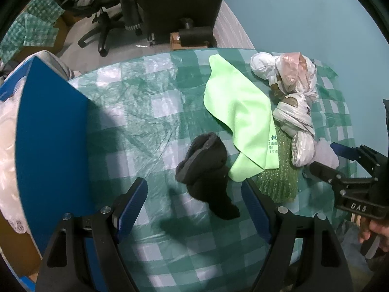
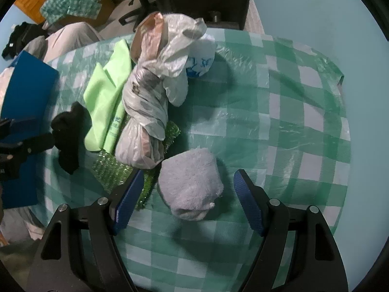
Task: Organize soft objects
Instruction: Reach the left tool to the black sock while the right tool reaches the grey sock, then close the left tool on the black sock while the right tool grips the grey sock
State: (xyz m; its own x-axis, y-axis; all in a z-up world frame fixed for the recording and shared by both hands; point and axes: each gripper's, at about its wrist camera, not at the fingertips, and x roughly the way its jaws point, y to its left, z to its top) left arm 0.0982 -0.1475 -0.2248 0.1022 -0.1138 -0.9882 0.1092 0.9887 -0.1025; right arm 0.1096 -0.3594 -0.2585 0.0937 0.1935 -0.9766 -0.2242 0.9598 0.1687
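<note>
Because the blue bin (image 1: pixel 53 131) stands at nine o'clock on the checked table (image 1: pixel 136 112), I judge it is where the soft things should go. The left gripper (image 1: pixel 194 206) hangs with jaws apart over the black sock (image 1: pixel 206 170), which lies near six o'clock beside the green cloth (image 1: pixel 238 112), probably to pick it. The right gripper (image 2: pixel 188 199), jaws also apart and holding nothing, frames the grey rolled towel (image 2: pixel 192 182) lying just beside the knotted plastic bags (image 2: pixel 150 107).

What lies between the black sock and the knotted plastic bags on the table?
The light green cloth lies between the black sock and the knotted plastic bags, partly over a green bubble wrap sheet. Both wrist views show this.
</note>
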